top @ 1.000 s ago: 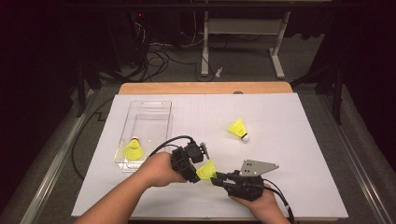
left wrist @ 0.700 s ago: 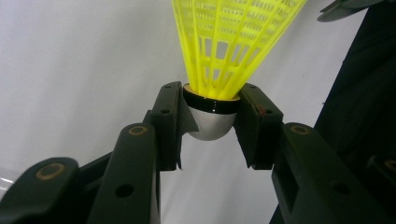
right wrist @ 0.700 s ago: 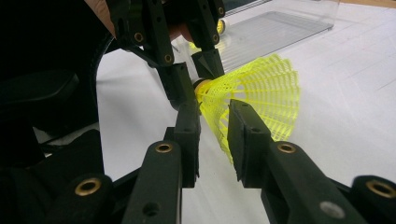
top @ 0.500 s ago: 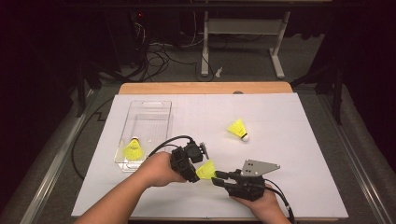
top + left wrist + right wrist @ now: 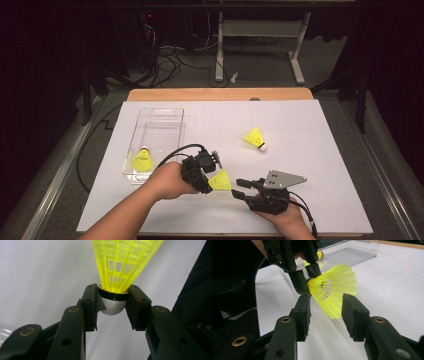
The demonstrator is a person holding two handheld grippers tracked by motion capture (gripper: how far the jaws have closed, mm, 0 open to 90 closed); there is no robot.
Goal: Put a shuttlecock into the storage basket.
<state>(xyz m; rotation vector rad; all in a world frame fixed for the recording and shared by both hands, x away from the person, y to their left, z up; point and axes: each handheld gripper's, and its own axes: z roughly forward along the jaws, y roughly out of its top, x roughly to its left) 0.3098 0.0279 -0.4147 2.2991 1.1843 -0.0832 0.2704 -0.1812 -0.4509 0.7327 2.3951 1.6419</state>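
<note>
1. Since a second ago, my right gripper [image 5: 239, 188] jaws have been opening off the shuttlecock [image 5: 220, 180] skirt.
2. My left gripper [image 5: 113, 305] clamps its cork above the table [image 5: 320, 150].
3. Handover step; next, carry it to the box [image 5: 155, 122].

Overhead view, two close jaw-mounted views

Yellow plastic mesh shuttlecock [image 5: 125, 262], glossy white cork cap, matt black jaws, clear plastic box [image 5: 150, 130]

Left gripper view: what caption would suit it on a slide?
Left claw pinching a yellow shuttlecock by its white cork base above the white table.
</note>
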